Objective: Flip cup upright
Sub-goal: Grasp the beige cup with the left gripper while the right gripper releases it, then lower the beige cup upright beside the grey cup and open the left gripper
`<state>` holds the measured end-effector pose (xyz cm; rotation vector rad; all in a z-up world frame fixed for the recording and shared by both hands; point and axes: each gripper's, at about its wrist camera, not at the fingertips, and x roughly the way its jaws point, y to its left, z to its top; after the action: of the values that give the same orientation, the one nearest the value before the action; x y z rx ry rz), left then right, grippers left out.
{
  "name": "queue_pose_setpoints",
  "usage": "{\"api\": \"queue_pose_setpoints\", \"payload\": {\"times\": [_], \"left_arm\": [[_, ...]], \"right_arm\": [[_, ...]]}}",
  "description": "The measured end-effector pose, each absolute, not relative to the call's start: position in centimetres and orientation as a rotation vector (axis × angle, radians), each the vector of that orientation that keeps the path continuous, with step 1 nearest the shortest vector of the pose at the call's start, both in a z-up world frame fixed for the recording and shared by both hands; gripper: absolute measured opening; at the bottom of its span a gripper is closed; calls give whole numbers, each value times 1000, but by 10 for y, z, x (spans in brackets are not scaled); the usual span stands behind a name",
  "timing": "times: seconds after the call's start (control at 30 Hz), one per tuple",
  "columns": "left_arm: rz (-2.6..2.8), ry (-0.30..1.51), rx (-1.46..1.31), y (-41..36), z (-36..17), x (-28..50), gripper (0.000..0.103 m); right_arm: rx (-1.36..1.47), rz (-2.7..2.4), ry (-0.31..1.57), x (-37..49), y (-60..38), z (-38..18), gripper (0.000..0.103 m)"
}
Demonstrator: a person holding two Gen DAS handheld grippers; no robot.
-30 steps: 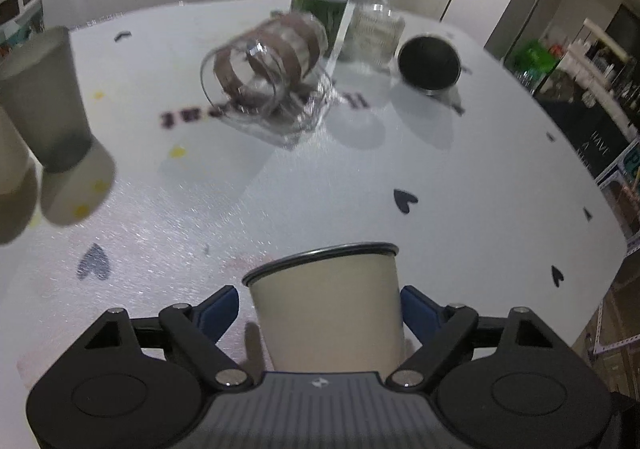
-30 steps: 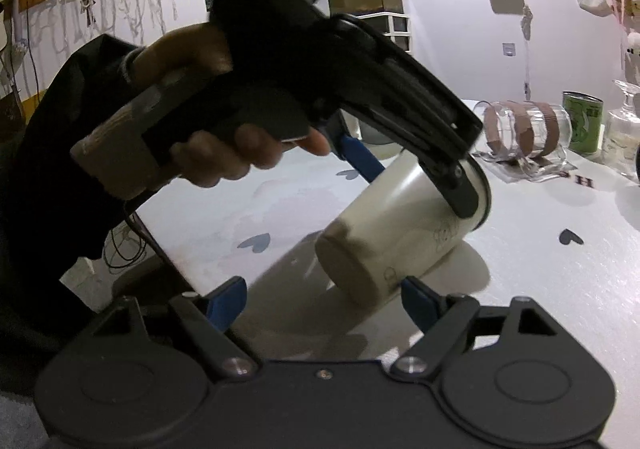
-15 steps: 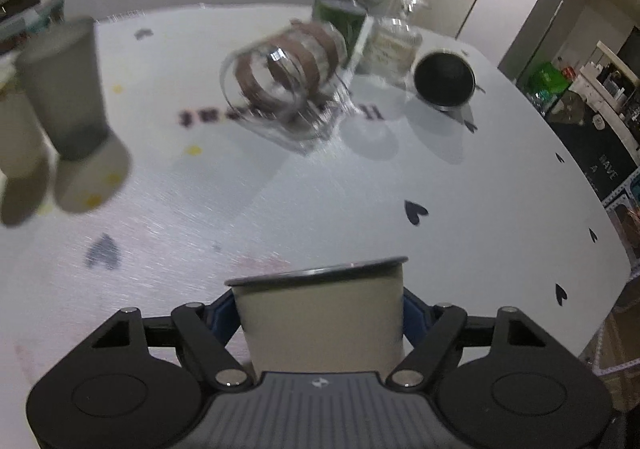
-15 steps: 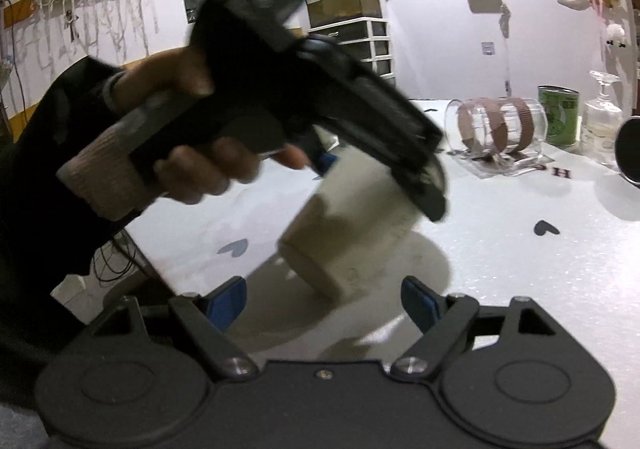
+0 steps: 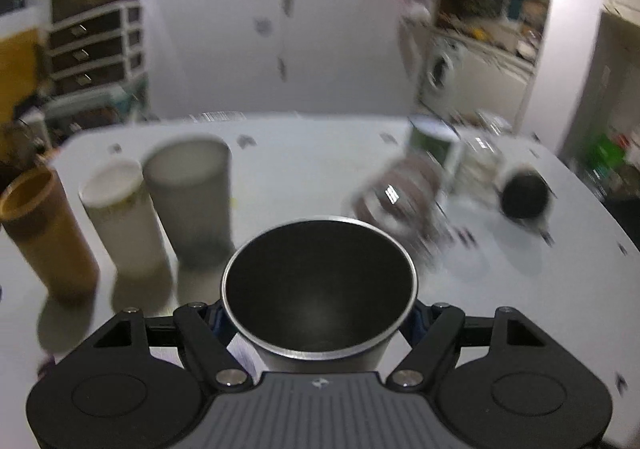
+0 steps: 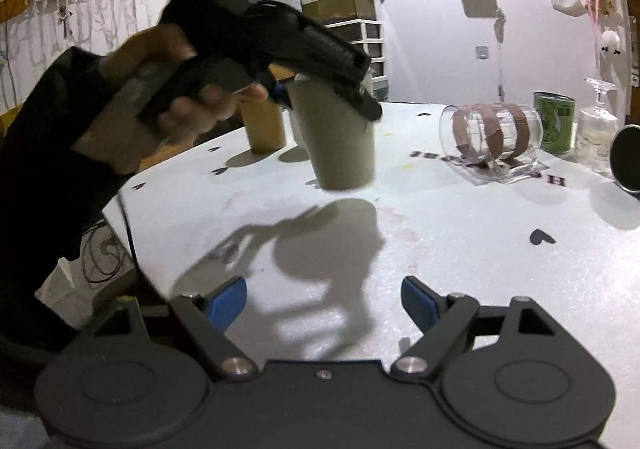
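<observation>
My left gripper [image 5: 316, 323] is shut on the cream cup [image 5: 319, 289], whose dark mouth with a metal rim faces the left wrist camera. In the right wrist view the same cup [image 6: 340, 145] hangs nearly upright, base down, a little above the white table [image 6: 460, 249], held near its rim by the left gripper [image 6: 320, 93] in the person's hand. My right gripper [image 6: 323, 299] is open and empty, low over the table's near edge, apart from the cup.
Three tall cups stand at the left: brown [image 5: 48, 233], white [image 5: 120, 217], grey [image 5: 192, 201]. A clear jar [image 6: 492, 129] lies on its side on a clear tray, with a green can [image 6: 554, 121], a glass vessel [image 6: 598, 129] and a dark-mouthed cup [image 6: 630, 159] on its side at the right.
The left gripper has lifted the cup off the table and turned it from lying tilted to nearly upright. The left wrist view swung up. The right gripper stayed put.
</observation>
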<state>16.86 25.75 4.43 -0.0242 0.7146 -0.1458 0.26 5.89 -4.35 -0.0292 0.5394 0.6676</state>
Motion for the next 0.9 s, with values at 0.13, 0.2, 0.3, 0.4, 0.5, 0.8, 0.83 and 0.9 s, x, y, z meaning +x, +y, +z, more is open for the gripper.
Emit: {"api": "queue_pose_setpoints", "payload": {"times": [0.13,0.2,0.3,0.4,0.5,0.8,0.83,0.9], "left_arm": [[-106,648,-44,253,41,200,77],[-89,620,-23,247,37,212,77],[-53,569,59,232,29,228,77],[-22,547,108,225,20,242,77],[-14,540,95,225,16,251,77],[40,537,64,236,4,266,77],[38,530,62,237,4,266,77],[34,525,51,239,4,266,77]], "right_arm": [[-19,639,552,7,58,-46,85],[-19,634,553,8,57,-46,85],[-21,623,549,8,56,-45,85],[-26,614,543,6,55,-45,85],[-21,609,543,7,54,-45,85],[-16,608,542,6,55,-46,85],[-16,608,542,6,55,-46,85],[-16,608,542,6,55,-46,85]]}}
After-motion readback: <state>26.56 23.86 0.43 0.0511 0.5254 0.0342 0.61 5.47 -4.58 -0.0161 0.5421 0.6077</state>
